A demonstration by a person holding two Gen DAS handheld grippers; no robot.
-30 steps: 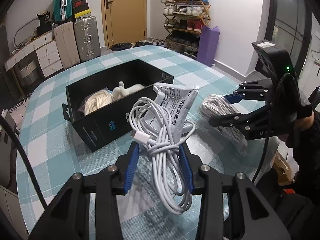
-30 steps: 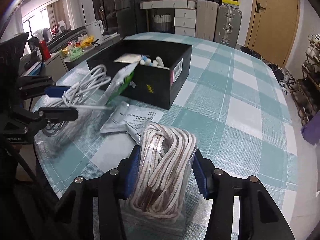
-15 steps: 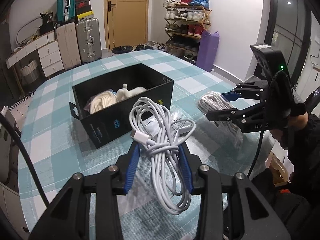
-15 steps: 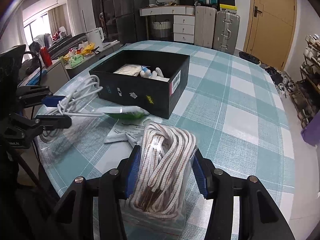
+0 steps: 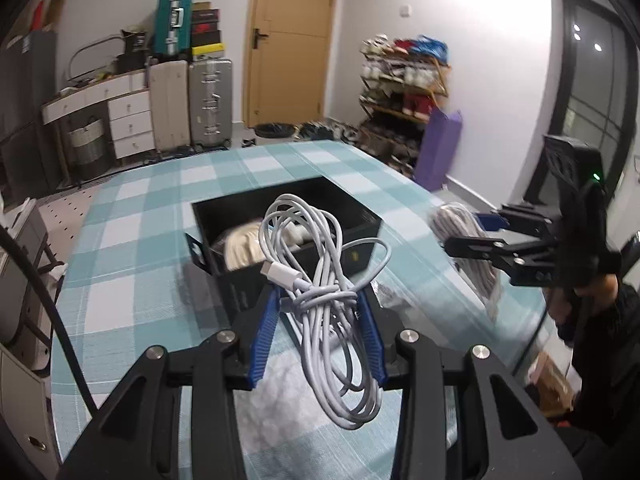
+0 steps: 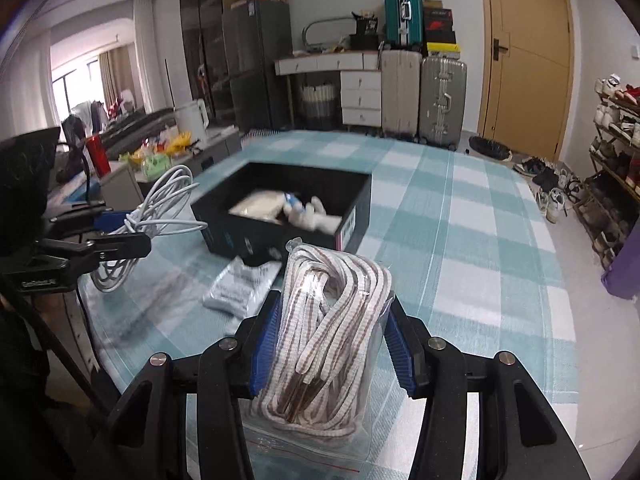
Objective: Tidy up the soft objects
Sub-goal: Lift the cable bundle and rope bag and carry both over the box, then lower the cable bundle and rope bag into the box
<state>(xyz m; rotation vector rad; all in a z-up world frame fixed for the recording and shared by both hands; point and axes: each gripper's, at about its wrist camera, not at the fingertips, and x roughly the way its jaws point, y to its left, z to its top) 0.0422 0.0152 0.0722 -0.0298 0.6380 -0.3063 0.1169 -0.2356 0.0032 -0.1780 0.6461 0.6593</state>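
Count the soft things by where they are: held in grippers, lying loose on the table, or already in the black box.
Held: 2, white cable, bagged shoelaces
Loose on table: 1, white packet
In black box: at least 2, partly blurred
Total: at least 5

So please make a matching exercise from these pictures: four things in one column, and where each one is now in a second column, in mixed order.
Things
1. white cable bundle
2. bag of striped laces
3. white printed pouch
4. black box

Places
A. lying flat on the checked tablecloth
B. gripped by the right gripper
C. standing open with soft items inside
D. gripped by the left gripper

Pairs: 1-D, 2-B, 3-A, 4-C
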